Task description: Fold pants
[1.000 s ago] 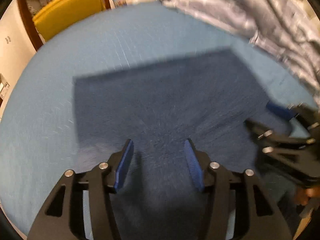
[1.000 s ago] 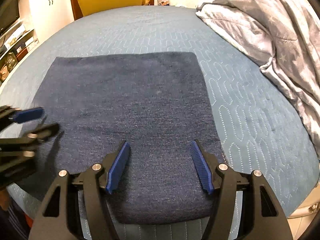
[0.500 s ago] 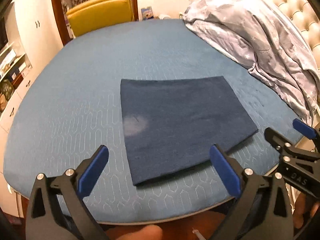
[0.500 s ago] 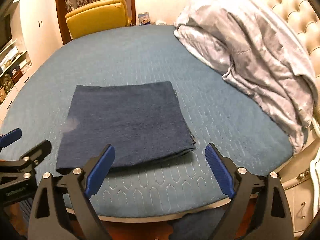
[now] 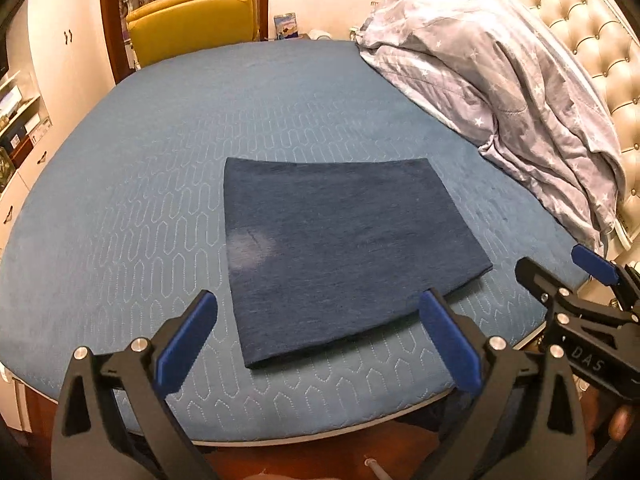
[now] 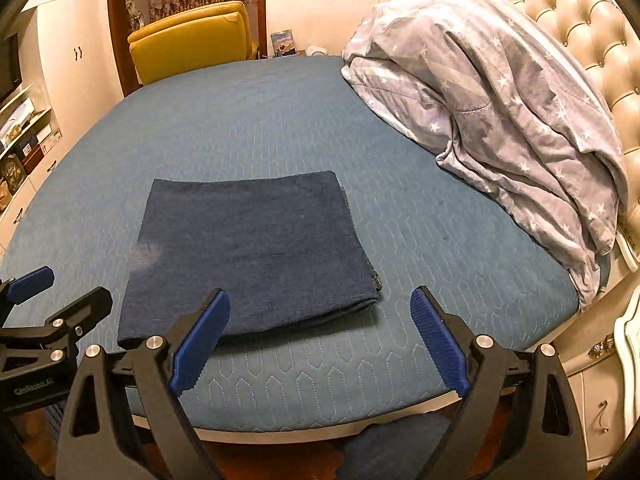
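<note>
Pants [image 5: 340, 248] lie folded into a flat, dark blue rectangle on the bed [image 5: 160, 160], near its front edge. From my left wrist view the bundle sits just beyond and between the blue pads, its near corner pointing toward me. A pale, faded patch shows on the cloth close to its left edge. From the right wrist view the same bundle [image 6: 256, 248] sits left of centre, and I can see stacked layers along its right edge.

My left tool [image 5: 320, 340] hangs over the front edge of the bed with its fingers [image 5: 186, 344] spread wide apart, gripping nothing and clear of the cloth. My right tool [image 6: 320, 340] is likewise spread wide and empty, its pads over the quilted blue cover just short of the pants. Each tool shows in the other's camera: the right one [image 5: 560, 276] at the right side of the left view, the left one [image 6: 60, 292] at the left side of the right view.

A grey star-print duvet [image 6: 500, 112] is bunched along the right side of the bed against a tufted cream headboard [image 6: 580, 40]. A yellow armchair [image 5: 196, 20] stands beyond the far edge of the bed. White cabinets [image 6: 60, 40] line the left wall.
</note>
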{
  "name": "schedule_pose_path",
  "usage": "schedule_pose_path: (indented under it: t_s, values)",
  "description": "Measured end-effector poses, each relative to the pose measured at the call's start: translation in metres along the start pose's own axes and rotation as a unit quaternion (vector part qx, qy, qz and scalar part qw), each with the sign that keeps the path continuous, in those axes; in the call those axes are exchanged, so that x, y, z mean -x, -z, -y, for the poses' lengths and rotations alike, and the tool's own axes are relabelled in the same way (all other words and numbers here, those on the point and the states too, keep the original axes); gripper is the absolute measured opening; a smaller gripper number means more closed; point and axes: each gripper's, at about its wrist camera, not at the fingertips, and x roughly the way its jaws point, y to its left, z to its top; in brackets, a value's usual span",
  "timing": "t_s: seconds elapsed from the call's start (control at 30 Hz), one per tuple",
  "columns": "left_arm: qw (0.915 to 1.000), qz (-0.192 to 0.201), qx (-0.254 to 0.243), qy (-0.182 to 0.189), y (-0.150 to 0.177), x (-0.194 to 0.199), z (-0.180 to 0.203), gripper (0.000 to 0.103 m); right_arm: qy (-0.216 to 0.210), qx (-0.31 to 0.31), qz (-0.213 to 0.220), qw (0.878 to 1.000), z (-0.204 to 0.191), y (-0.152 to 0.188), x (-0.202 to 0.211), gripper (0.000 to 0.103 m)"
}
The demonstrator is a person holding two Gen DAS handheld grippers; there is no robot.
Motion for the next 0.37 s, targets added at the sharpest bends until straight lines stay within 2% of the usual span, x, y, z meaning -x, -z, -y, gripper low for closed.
schedule_pose_path:
  t_s: [0.1,0.2,0.27,0.37]
  values:
    - [1.0,0.001,-0.003,0.004,-0.002,-0.001,0.002,0.101,0.0,0.0,-0.001,1.0,0.0,0.0,-0.001,0.088]
    - [0.9995,-0.008,-0.003,0.03,-0.005,-0.005,0.002,0.101,0.002,-0.003,-0.003,1.0,0.001,0.001,-0.003,0.088]
    - [0.999,0.002,-0.004,0.044,-0.006,-0.004,0.001,0.101,0.003,-0.005,-0.005,1.0,0.002,0.001,-0.006,0.088]
    - [0.9966,-0.007,0.01,0.081,-0.007,-0.009,-0.011,0.101,0.008,-0.008,-0.012,1.0,0.004,0.002,-0.013,0.088]
